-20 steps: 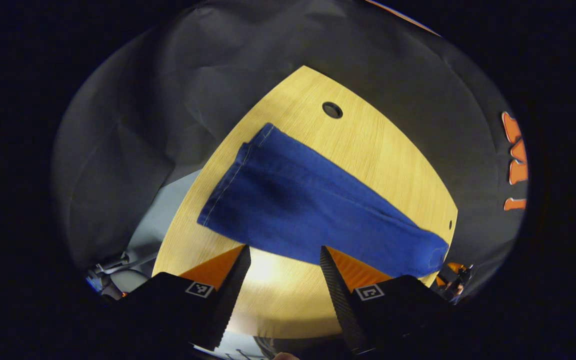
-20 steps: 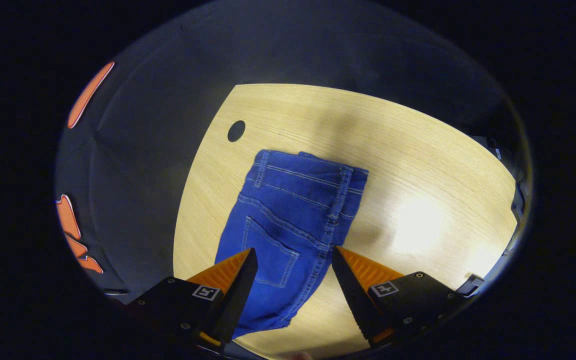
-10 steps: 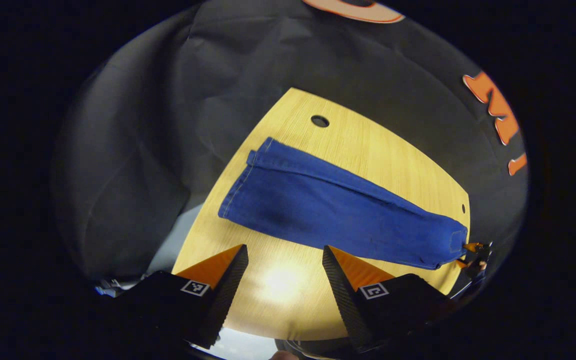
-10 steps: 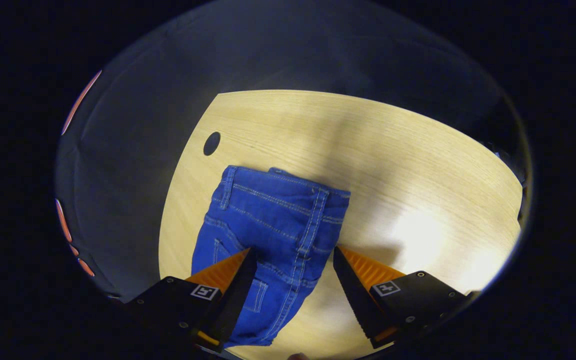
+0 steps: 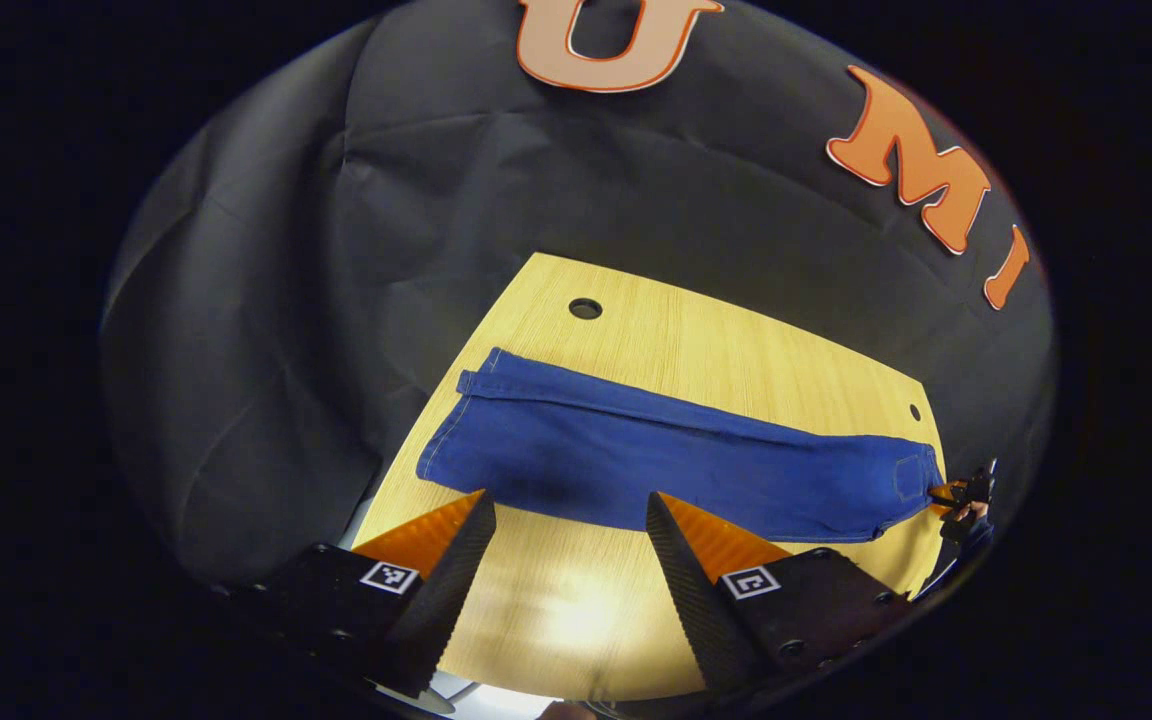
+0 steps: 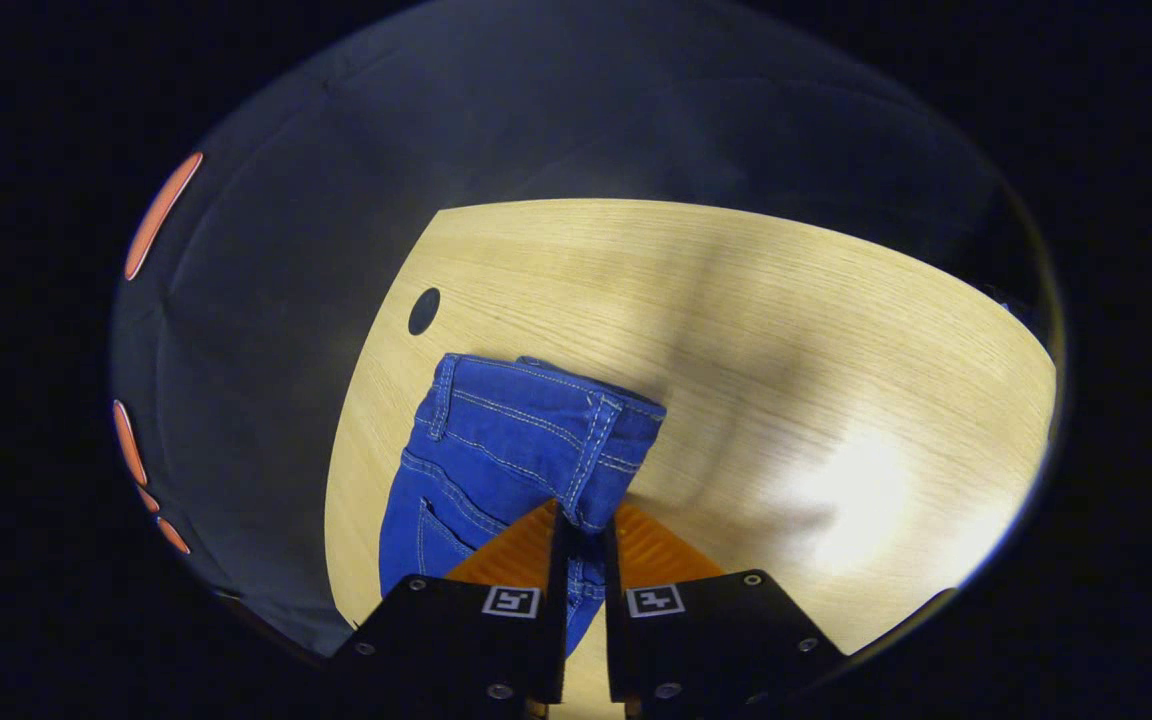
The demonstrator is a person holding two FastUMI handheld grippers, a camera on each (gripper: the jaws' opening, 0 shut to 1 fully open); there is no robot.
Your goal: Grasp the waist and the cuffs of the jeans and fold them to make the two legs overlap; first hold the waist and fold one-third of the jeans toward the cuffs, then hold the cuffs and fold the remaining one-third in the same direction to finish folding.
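Waist now pinched, cuffs still free

Jeans (image 5: 656, 470) lie flat along the surface (image 5: 736, 350), legs already overlapped into one long strip, cuffs toward the left gripper and waist toward the right. A second ago the right gripper (image 6: 581, 530) hung spread over the seat of the jeans; half a second ago it was lower but still wide. Now its fingers have clenched together on the denim just below the waistband (image 6: 536, 400), at the seam, and the cloth bunches up slightly between them. In the left gripper view that same gripper shows small at the far waist end.

The left gripper (image 5: 566, 520) has drawn back and tilted up over the same second; its fingers remain spread, holding nothing, short of the near edge of the leg.

That suggests the waist grasp is made and the first one-third fold toward the cuffs can start.

No containers are on the surface; a round hole (image 5: 585, 308) sits near its far edge.
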